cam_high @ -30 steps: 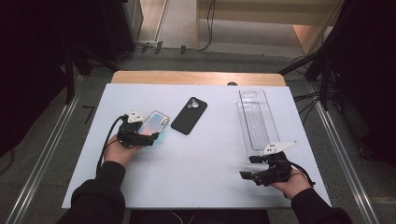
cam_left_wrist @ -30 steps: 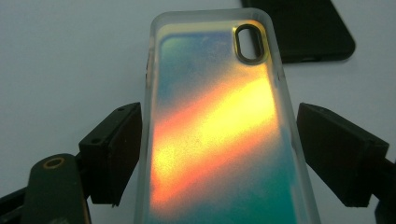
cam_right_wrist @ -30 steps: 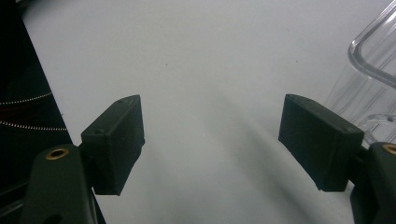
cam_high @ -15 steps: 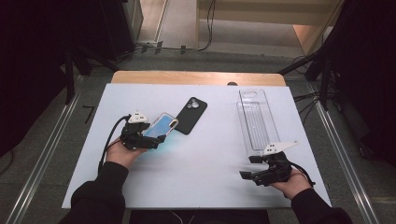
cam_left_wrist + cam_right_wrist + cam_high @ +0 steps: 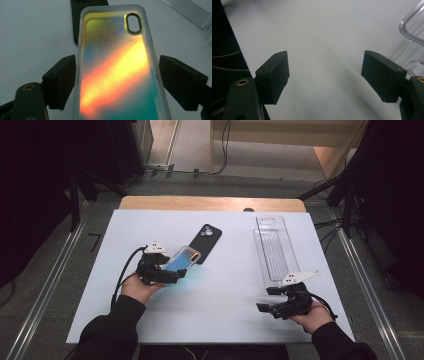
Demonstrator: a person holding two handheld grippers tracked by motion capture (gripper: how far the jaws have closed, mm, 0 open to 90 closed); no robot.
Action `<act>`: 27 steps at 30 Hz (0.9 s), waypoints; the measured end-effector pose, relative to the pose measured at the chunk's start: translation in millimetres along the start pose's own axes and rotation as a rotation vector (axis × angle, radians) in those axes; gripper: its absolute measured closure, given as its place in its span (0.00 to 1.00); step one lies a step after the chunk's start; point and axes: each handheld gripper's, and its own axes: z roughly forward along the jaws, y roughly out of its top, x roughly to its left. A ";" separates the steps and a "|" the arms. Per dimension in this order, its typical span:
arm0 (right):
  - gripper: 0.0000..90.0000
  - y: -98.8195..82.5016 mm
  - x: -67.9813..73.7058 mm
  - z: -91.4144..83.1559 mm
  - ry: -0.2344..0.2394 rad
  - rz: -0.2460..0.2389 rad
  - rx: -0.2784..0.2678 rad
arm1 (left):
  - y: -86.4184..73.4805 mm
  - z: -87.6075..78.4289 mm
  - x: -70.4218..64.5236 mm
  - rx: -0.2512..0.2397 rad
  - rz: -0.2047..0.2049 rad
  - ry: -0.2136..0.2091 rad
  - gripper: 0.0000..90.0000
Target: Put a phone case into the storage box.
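One iridescent phone case (image 5: 117, 72): your left gripper (image 5: 172, 274) has it clamped by its long edges between the jaws, raised off the white table (image 5: 225, 320) at the left, its far end reaching over the black phone (image 5: 206, 242). One black phone: it lies back-up, camera end away from you, near the table's middle. One clear plastic tray (image 5: 274, 247): it lies lengthwise at the right. Two grippers, one in each of your hands: your right gripper (image 5: 265, 299) sits near the tray's near end, jaws wide with nothing between them.
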 end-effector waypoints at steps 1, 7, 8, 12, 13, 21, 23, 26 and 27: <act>0.23 0.2 0.3 -0.2 0.000 0.000 -0.002 | 0.3 0.3 -2.5 -0.002 -0.002 -0.005 0.19; 0.23 1.7 1.6 -0.5 -0.002 -0.010 -0.017 | 2.1 1.5 -18.7 -0.016 0.005 -0.024 0.19; 0.23 2.0 1.8 -0.6 -0.003 -0.013 -0.020 | 2.0 1.8 -21.3 -0.020 0.004 -0.025 0.19; 0.23 3.5 2.7 -1.2 -0.003 -0.006 -0.022 | 1.2 2.2 -30.2 -0.042 0.001 -0.017 0.19; 0.23 4.0 2.7 -1.5 -0.002 -0.004 -0.019 | 1.0 2.3 -31.8 -0.050 -0.002 -0.019 0.19; 0.22 10.8 8.7 1.3 0.001 0.045 -0.045 | -1.4 4.5 -42.7 -0.080 -0.030 -0.005 0.19; 0.22 13.5 12.1 3.0 0.008 0.051 -0.056 | -1.9 5.0 -46.4 -0.099 -0.035 0.005 0.19; 0.21 17.5 16.4 5.5 0.013 0.064 -0.058 | -2.7 5.5 -51.6 -0.128 -0.039 0.021 0.19; 0.21 18.8 17.5 6.0 0.011 0.067 -0.052 | -3.2 5.9 -53.2 -0.139 -0.042 0.021 0.19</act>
